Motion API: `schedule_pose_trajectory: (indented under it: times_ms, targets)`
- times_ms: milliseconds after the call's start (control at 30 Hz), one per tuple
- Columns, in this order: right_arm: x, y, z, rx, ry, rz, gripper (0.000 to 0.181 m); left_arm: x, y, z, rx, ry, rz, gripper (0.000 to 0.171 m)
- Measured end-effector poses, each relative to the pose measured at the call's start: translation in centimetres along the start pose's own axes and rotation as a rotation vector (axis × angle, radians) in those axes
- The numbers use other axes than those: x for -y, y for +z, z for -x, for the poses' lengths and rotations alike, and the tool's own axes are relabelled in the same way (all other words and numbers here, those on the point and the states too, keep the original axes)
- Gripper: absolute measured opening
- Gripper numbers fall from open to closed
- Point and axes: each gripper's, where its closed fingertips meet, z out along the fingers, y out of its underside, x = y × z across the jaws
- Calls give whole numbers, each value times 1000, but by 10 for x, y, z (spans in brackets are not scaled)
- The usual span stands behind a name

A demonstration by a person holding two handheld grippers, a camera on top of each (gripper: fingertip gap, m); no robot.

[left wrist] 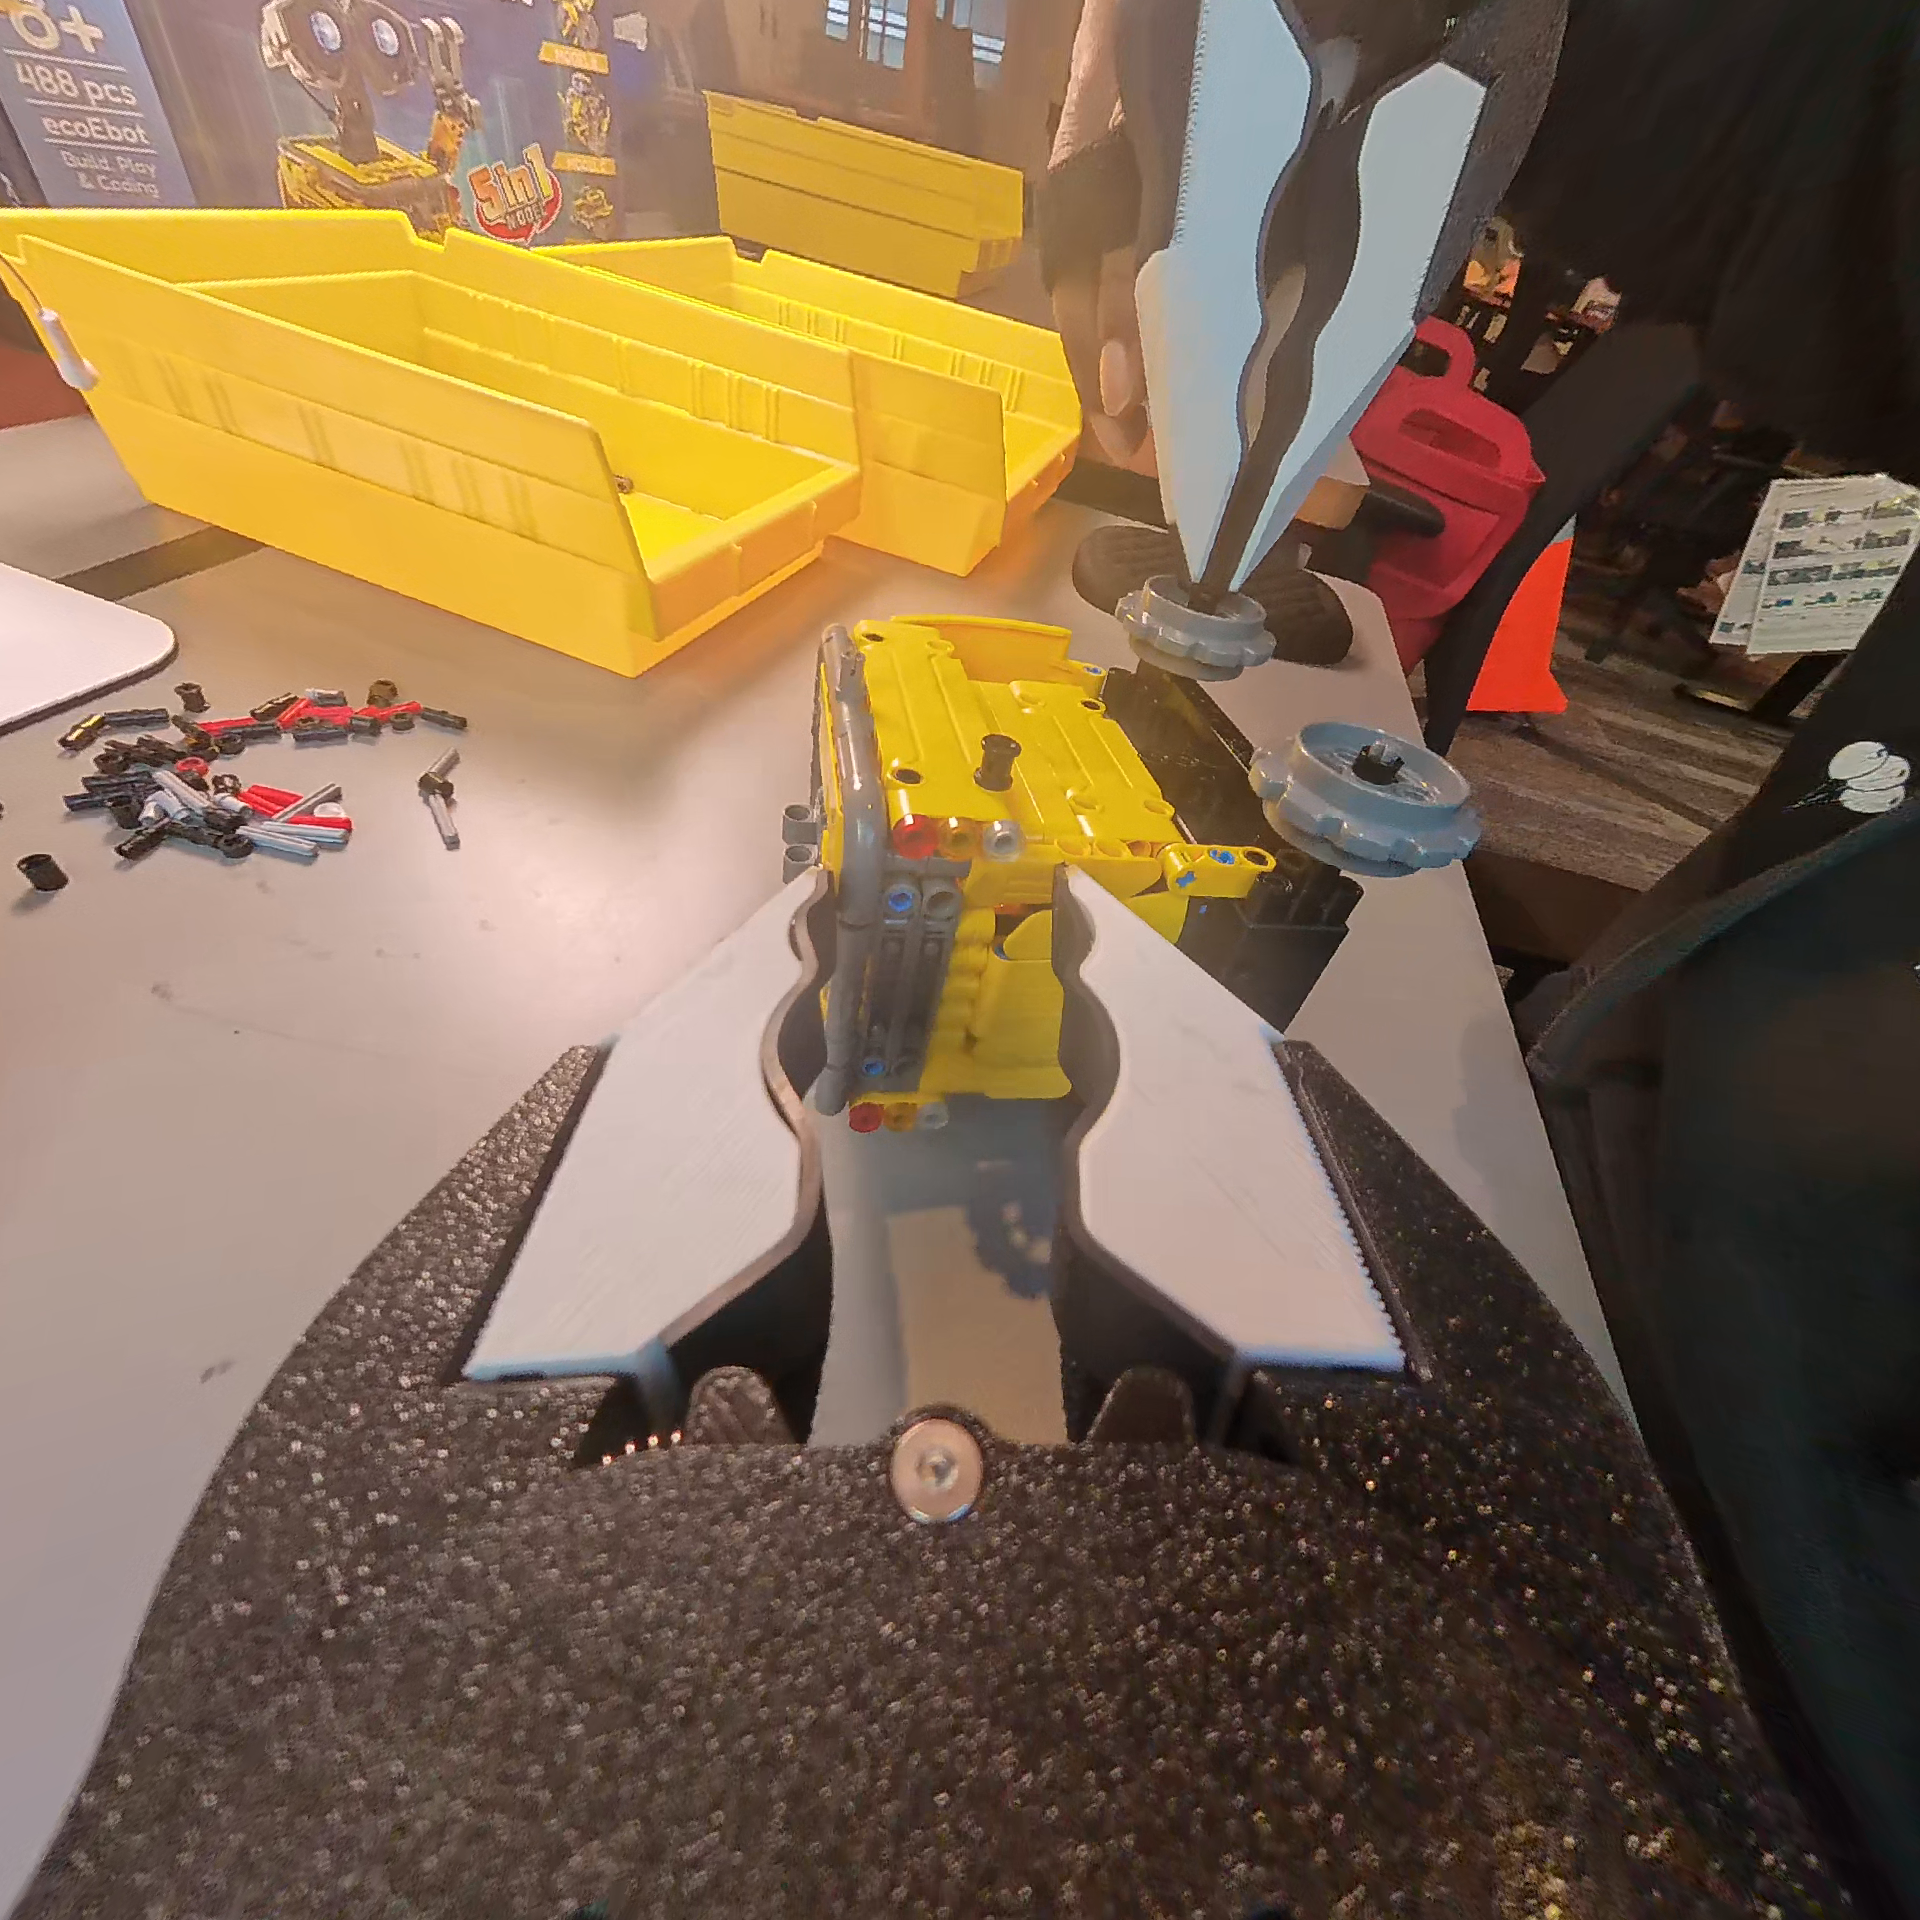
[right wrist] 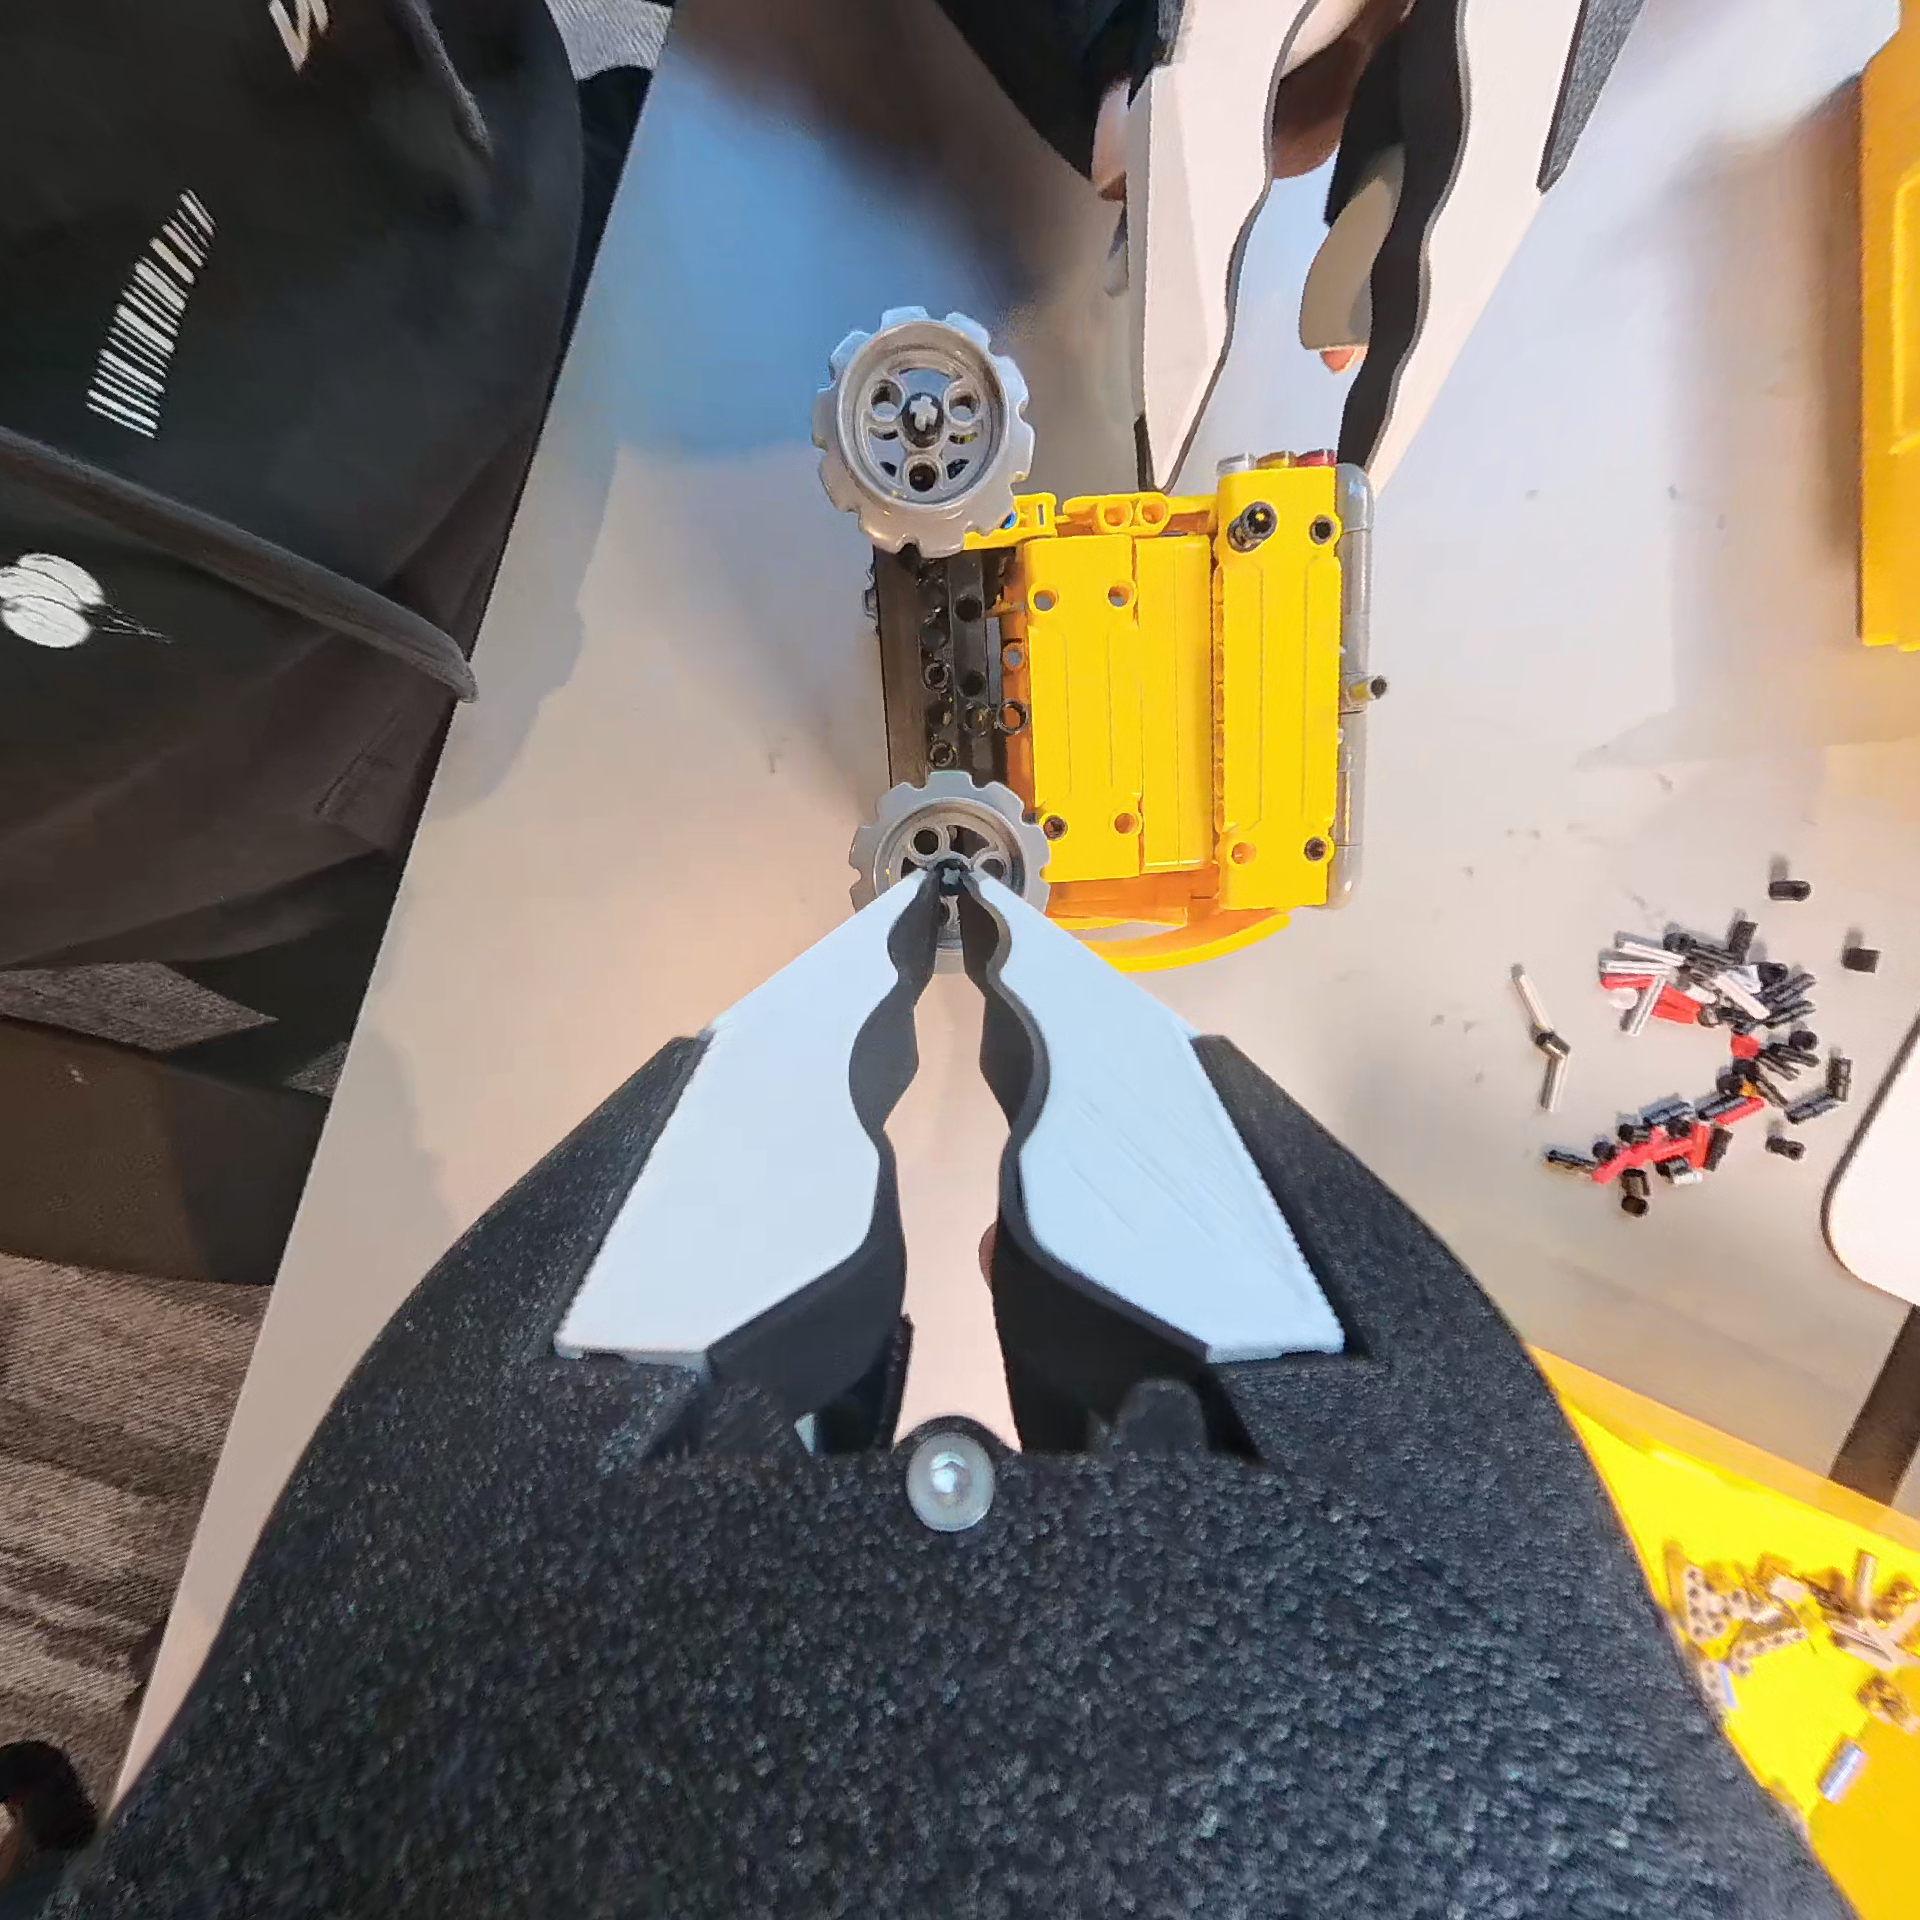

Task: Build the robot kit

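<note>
While printed box wording blurs, left gripper (left wrist: 940,914) clamping yellow model (left wrist: 997,790), right gripper (right wrist: 943,878) seemingly pinching wheel axle (right wrist: 948,871).

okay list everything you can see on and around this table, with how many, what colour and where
Brick-built model: one, yellow and black, near the table edge.
Toothed wheels: two, grey, on the model's black side, one nearer, one farther.
Loose pins and connectors: a scattered pile, black, red and grey, on the table beside the model.
Storage bins: at least three, yellow, behind the pile.
Toy box: one, dark blue, behind the bins.
Table: one, pale grey.
Left tongs: shut on the model's yellow end.
Right tongs: tips pinched on the small black hub of the nearer wheel.
</note>
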Motion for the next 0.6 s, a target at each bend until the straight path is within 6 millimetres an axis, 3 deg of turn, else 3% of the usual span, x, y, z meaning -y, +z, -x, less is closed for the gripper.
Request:
schedule_pose_trajectory:
  times_ms: [100, 333, 467, 600]
  targets:
    - [1, 1, 2, 9, -4, 31, 3, 0, -1, -2, -7, 2, -1, 40]
    - [0, 1, 1, 15, -28, 184, 3, 30, -28, -17, -85, -48, -193, 81]
    - [-1, 2, 0, 2, -43, 271, 3, 5, 0, -32, -64, 33, -46, 125]
    - [2, 4, 2, -8, -48, 316, 3, -13, 22, -34, -1, 103, 65, 127]
